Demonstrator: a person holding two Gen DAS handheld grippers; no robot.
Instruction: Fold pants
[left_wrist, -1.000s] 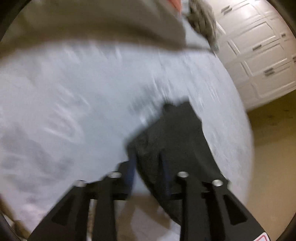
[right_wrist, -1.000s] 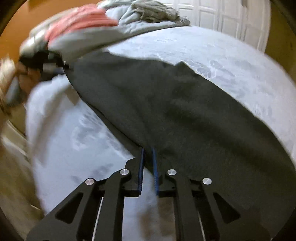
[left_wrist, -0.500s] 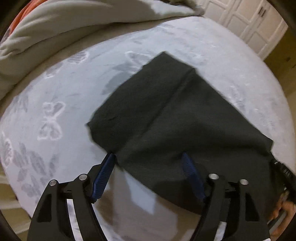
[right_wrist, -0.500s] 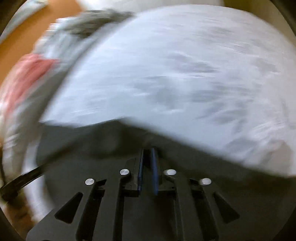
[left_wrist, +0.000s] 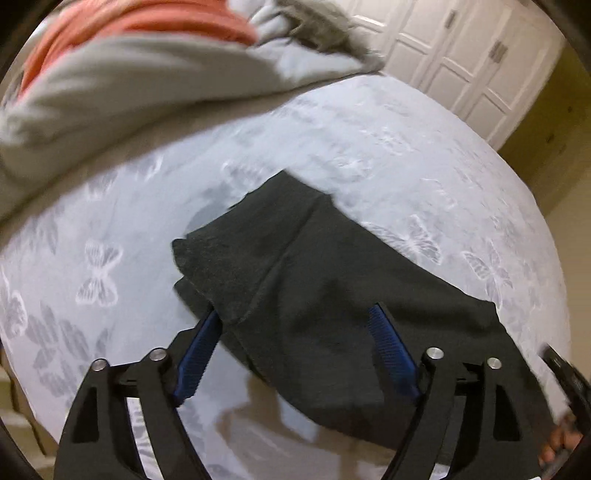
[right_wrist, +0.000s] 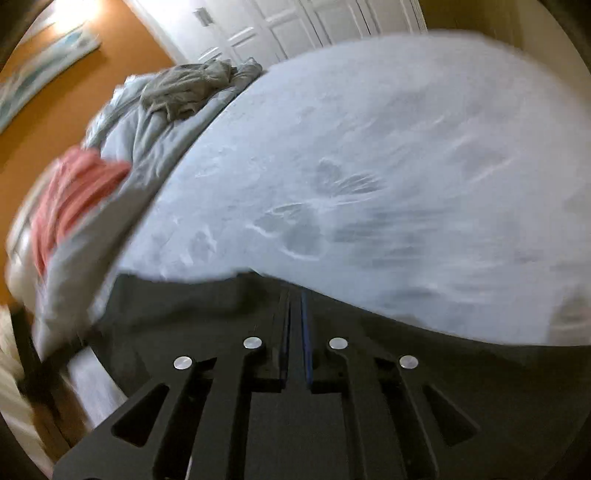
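The dark pants (left_wrist: 332, 295) lie folded on the pale blue bedsheet (left_wrist: 424, 155), which is printed with faint butterfly shapes; one folded layer overlaps the other along a seam running diagonally through the cloth, and the near edge of the garment reaches the near edge of the bed. The left gripper (left_wrist: 299, 332) hangs above that near edge with its jaws spread wide and opening further; its blue-lined fingers (left_wrist: 199, 354) straddle the fabric without pressing on it, so the cloth sits between them but is not pinched. In the right wrist view the right gripper (right_wrist: 295, 321) has its jaws pressed almost together, with the dark cloth spread under and around the tips; whether a fold of it is caught in the narrow slit I cannot tell, as the picture is blurred there. Beyond the pants the sheet is bare up to a heap of bedding along the far side: a grey blanket (left_wrist: 122, 85), something coral-red (left_wrist: 140, 26) on top of it, and a crumpled grey garment (right_wrist: 184, 88) near the corner. White panelled doors (left_wrist: 461, 62) stand behind the bed, and an orange wall (right_wrist: 74, 96) with a framed picture (right_wrist: 44, 62) shows in the right wrist view. At the lower right edge of the left wrist view a hand (left_wrist: 557, 439) is partly visible beside dark hardware.
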